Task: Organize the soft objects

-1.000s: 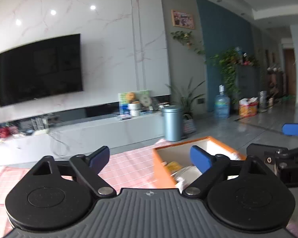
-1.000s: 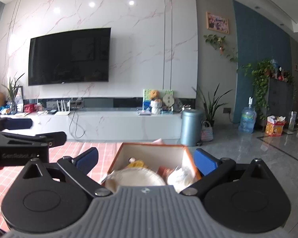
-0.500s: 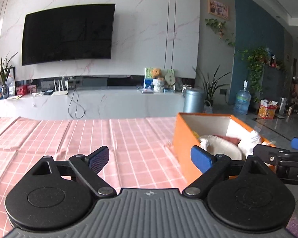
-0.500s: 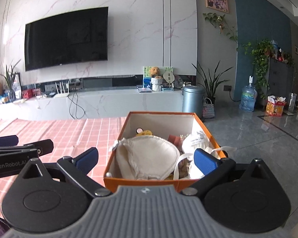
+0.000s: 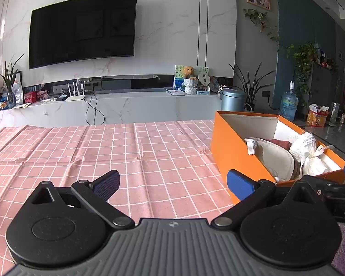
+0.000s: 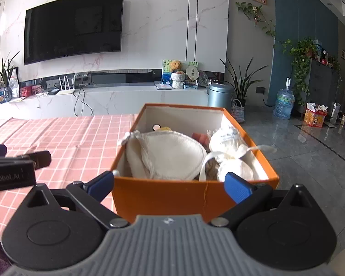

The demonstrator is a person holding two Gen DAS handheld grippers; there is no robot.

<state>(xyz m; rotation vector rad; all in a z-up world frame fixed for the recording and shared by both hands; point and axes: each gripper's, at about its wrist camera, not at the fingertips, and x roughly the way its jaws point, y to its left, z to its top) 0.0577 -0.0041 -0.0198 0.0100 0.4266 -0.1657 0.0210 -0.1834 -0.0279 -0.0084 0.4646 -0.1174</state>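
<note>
The orange box (image 6: 191,197) sits at the right-hand end of the bench (image 5: 103,151), which is covered in a pink checked cloth; in the right wrist view it fills the centre of the frame, in the left wrist view it lies at the right edge. Inside it are soft things packed close: a cream padded pouch (image 6: 170,156) on the left side, a white drawstring bag (image 6: 227,140) toward the right wall, another white bundle (image 6: 235,170) nearer the front, and something yellow (image 6: 164,128) peeping up at the back.

The right tongs (image 6: 170,184) are spread wide, holding nothing, their blue fingertips (image 6: 238,186) level with the box's near wall, one toward each front corner. The left tongs (image 5: 172,184) are likewise wide open and empty, over bare cloth at the lower centre of their frame, with the box just beside the right fingertip.

Behind the bench, a dark television (image 5: 82,30) hangs on the marble wall at upper left.
</note>
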